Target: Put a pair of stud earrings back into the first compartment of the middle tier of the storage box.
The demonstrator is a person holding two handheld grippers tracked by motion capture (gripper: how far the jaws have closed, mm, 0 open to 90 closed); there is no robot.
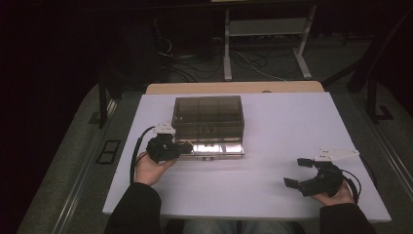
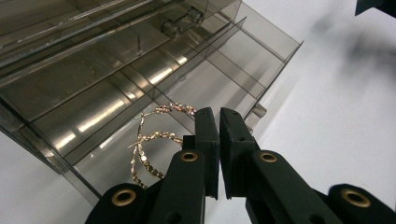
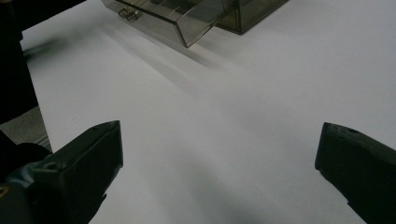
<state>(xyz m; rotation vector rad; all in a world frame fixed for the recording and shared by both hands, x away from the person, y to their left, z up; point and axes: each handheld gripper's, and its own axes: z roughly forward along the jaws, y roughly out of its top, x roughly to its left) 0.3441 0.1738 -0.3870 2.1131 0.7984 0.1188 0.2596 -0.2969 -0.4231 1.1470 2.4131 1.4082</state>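
Table: white top (image 1: 272, 126) with your two forearms coming in from the near edge; dim room and dark floor around it.
Box: smoked clear plastic organiser (image 1: 208, 115) standing left of centre on the table, its lowest drawer (image 1: 214, 149) pulled out toward you.
Drawer interior: thin partitions split it into compartments, seen close in the left gripper view (image 2: 140, 88); a small knob sits on the drawer front (image 2: 258, 111).
Earrings: two gold beaded hoop earrings (image 2: 152, 142) lie in the end compartment of the open drawer, overlapping one another, just beside your left tool's tips.
Left gripper: your left gripper (image 1: 182, 146) is at the left end of the open drawer. In its own view (image 2: 219, 126) the jaws stand nearly together with a narrow slit between them. The upper hoop runs right up to the left jaw; you cannot tell from these views whether the jaws pinch it.
Right gripper: your right gripper (image 1: 297, 172) is low over the bare table near the right corner, well apart from the box. Its jaws are spread wide, nothing between them, bare table showing in the gap (image 3: 219, 154).
Right gripper view, far field: the box and its open drawer (image 3: 187, 16) lie at the top edge.
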